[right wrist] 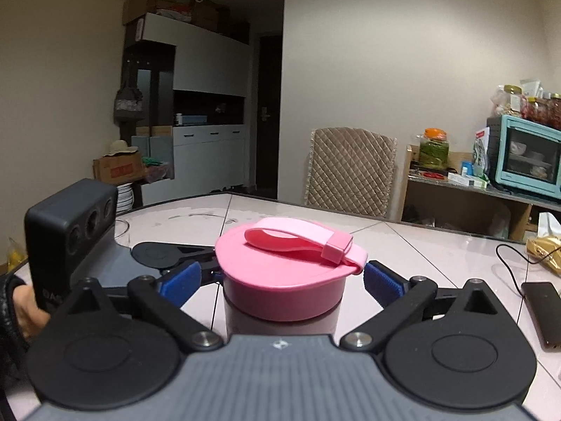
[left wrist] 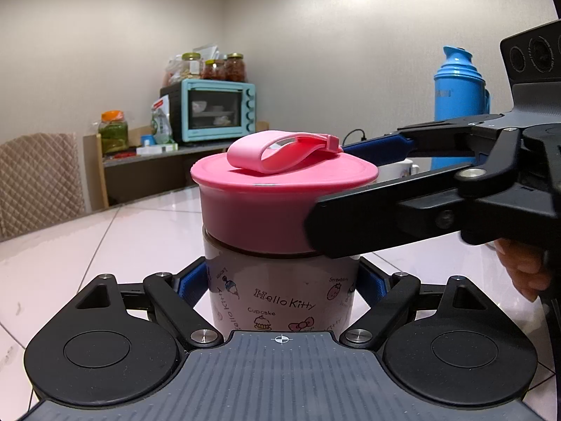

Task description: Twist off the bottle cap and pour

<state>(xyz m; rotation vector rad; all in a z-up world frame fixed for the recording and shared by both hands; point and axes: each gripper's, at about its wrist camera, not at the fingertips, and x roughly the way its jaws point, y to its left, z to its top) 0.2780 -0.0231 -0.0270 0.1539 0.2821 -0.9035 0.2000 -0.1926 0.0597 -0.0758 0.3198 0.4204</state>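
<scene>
A Hello Kitty bottle (left wrist: 280, 294) stands upright on the table with a pink screw cap (left wrist: 266, 203) that has a loop strap on top. My left gripper (left wrist: 282, 287) is shut on the bottle's body, blue pads on both sides. My right gripper (right wrist: 280, 277) comes in from the right and brackets the pink cap (right wrist: 280, 280). Its blue pads (right wrist: 382, 282) stand a little apart from the cap's sides. In the left wrist view the right gripper (left wrist: 345, 193) reaches across the cap at cap height.
A blue thermos (left wrist: 459, 84) and a white mug (left wrist: 403, 170) stand behind the bottle. A phone (right wrist: 541, 310) with a cable and a gold packet (right wrist: 547, 249) lie on the table's right. A quilted chair (right wrist: 350, 172) and a shelf with a teal oven (right wrist: 526, 156) stand beyond the table.
</scene>
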